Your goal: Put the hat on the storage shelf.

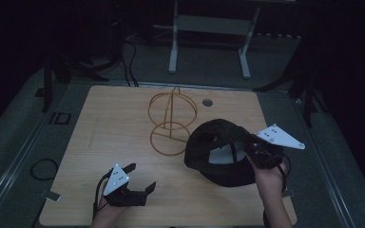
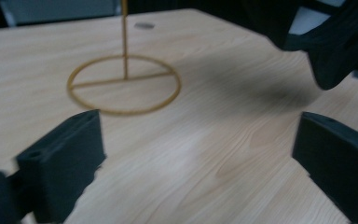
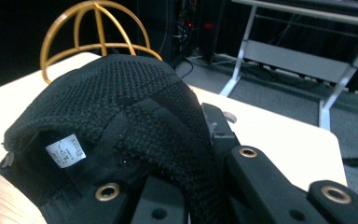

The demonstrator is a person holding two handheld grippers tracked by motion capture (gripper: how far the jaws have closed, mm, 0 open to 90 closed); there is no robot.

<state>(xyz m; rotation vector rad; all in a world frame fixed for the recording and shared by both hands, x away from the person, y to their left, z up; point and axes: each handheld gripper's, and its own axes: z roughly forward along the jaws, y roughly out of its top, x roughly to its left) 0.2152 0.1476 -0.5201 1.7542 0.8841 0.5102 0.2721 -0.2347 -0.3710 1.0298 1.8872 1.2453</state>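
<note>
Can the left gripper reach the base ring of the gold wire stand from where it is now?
Probably yes. The left gripper is open, and only bare table lies between it and the base ring. The black cap, held in the right gripper, stays off to the side.

The knitted fabric cap [image 1: 218, 152] is black with a small white label inside. The wire hat stand [image 1: 171, 121] is golden yellow. The wooden table [image 1: 104, 142] shows pale, streaked grain.

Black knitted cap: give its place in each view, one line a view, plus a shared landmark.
High view: black knitted cap at right of centre, on the right hand-held gripper.
Left gripper view: top right corner.
Right gripper view: left and centre.
Shared landmark: gold wire hat stand.
</note>
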